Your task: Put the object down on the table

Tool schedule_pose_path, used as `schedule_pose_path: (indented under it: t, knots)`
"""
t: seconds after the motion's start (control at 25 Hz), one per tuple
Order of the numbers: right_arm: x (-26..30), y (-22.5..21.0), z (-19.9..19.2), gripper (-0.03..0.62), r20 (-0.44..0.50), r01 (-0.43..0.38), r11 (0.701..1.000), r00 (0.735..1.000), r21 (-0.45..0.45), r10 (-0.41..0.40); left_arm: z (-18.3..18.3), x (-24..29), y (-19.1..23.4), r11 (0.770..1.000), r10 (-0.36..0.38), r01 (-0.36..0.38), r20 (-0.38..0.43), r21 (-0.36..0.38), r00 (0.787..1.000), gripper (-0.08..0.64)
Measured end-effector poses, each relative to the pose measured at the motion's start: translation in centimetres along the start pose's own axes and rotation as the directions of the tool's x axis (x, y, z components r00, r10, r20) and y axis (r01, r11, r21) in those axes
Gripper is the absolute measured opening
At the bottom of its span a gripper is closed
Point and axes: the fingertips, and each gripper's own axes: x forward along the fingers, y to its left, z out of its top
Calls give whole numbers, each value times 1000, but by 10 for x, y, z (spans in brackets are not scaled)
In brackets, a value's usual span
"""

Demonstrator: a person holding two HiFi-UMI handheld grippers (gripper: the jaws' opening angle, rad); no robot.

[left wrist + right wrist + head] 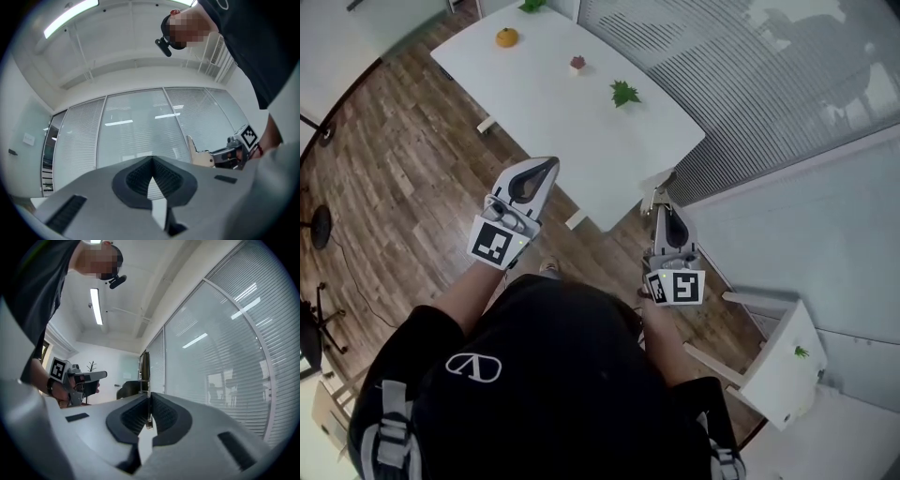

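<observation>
Bright office room
A white worktop [553, 103] is set on a wood floor [403, 159] beside slatted blinds [750, 75]; a ceiling strip light [70, 18] is lit.

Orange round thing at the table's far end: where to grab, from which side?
Take the orange thing across its round body, from straight above. It looks squat and sits alone on the table, well apart from the reddish item, so a top approach is probably unobstructed. The left tongs are shut and empty; open them first.
</observation>
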Motion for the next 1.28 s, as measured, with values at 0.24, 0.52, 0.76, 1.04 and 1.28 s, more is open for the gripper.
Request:
schedule_pose_path:
  t: [0.24, 0.52, 0.76, 1.04, 1.28]
  knots:
    - [53, -19, -14, 6, -31, -14, 999, 999, 36, 15, -20, 32, 30, 999, -3, 2, -11, -34, 1000, 5]
    - [90, -45, -42, 6, -83, -67, 991, 994, 115, 77, -34, 62, 42, 997, 48, -49, -18, -55, 999, 5]
    - [120, -68, -79, 6, -150, -89, 944, 978, 318, 143, -37, 75, 46, 994, 85, -87, -44, -65, 995, 5]
    - [156, -83, -192, 6, -297, 14, 688, 908, 726, 295, -61, 86, 53, 989, 128, -134, -88, -65, 988, 5]
    - [176, -77, -272, 6, -349, 162, 429, 846, 889, 403, -76, 85, 61, 982, 172, -180, -122, -59, 977, 5]
